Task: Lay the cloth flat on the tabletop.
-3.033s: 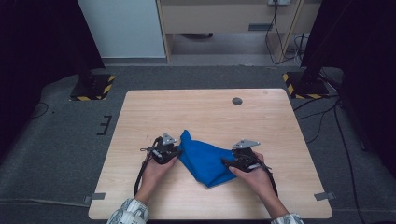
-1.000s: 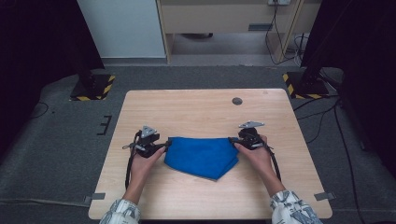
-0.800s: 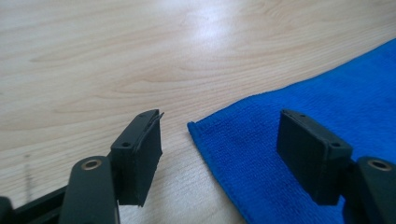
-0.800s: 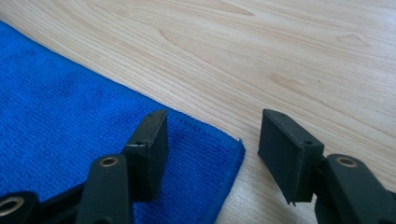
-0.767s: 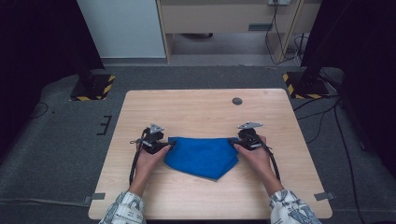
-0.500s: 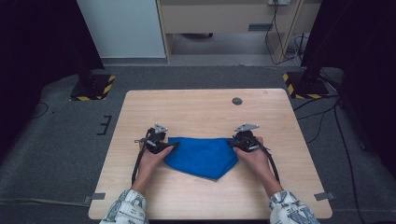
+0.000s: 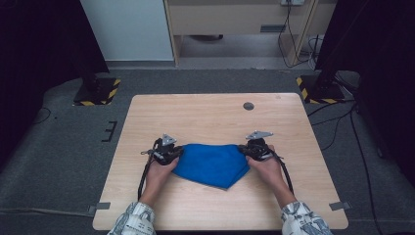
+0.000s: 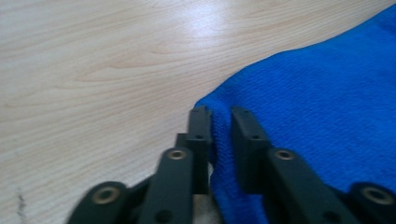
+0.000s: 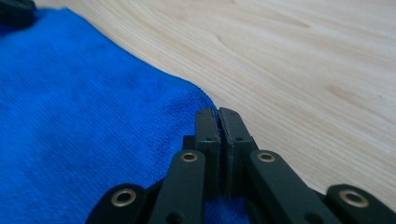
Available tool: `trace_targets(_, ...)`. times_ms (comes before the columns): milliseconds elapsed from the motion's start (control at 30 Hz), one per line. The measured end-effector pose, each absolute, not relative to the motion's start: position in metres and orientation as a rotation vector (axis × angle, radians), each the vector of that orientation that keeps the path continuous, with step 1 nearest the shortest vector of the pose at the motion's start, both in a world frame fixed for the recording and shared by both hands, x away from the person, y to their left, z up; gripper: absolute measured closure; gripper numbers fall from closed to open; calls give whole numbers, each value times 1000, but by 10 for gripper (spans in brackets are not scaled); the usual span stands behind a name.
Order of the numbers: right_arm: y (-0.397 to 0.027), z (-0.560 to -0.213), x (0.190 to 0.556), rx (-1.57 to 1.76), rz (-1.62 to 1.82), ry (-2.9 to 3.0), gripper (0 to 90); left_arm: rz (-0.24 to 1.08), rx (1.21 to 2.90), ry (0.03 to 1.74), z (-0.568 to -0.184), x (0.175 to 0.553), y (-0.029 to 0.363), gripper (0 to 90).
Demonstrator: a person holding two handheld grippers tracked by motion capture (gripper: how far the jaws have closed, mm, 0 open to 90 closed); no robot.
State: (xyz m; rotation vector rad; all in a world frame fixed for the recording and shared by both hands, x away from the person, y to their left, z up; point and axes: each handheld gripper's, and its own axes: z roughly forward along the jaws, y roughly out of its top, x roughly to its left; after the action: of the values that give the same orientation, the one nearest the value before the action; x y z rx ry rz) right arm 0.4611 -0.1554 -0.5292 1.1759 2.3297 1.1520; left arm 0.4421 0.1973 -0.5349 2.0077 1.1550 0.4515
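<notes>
Blue microfibre cloth (image 7: pixel 211 164), flat on the wooden surface (image 7: pixel 205 112), has just been clamped at opposite corners by left gripper (image 8: pixel 219 122) and right gripper (image 9: pixel 218 117) fingers, presumably for lifting or folding.

In the high view the jaws of the left gripper (image 7: pixel 172 154) and the right gripper (image 7: pixel 247 151) are too small to make out, and each hand covers the rear of its tool. The blue cloth (image 7: pixel 211 164) hides the table (image 7: pixel 205 112) beneath it near the front edge. In the left gripper view the cloth runs off the right and bottom edges, and its pinched fold disappears between the jaws. In the right gripper view the cloth is cut by the left edge; a dark, blurred shape (image 9: pixel 16 9) sits in the top left corner, too indistinct to identify.
</notes>
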Motion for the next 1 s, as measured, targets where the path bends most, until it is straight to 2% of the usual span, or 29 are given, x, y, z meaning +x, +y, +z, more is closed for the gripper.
trace_targets(133,-156,-520,458,1172,1214,2303,876,463,2000,1143,-530,439,196,856)
trace_targets(533,-164,-480,438,1085,1353,2214,877,534,1903,1073,-491,420,190,867)
trace_targets(1000,-173,-451,435,1048,1401,2169,878,550,1854,1042,-463,423,195,872)
